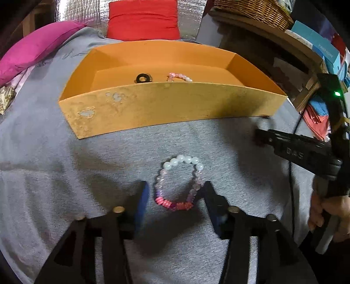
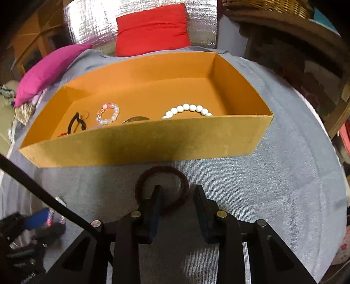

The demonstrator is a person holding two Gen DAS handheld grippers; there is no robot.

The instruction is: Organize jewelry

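Beaded bracelet (image 1: 178, 182) — between spread left tongs (image 1: 176, 193) | hair tie (image 2: 161, 189) — straddled by spread right tongs (image 2: 178, 193) | orange box (image 2: 140, 144) behind

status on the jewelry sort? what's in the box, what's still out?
Done: white bead bracelet, small pink bead ring and black clip lie in the orange box. In hand: nothing gripped. Left: the left gripper straddles the pink-white bracelet, the right gripper the brown hair tie.

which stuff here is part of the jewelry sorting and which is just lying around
Part of the job:
- orange box
- beaded bracelet between the left gripper fingers
- dark hair tie at the right gripper
- white bead bracelet in the box

Lying about:
- red cushion
- pink cushion
- wicker basket
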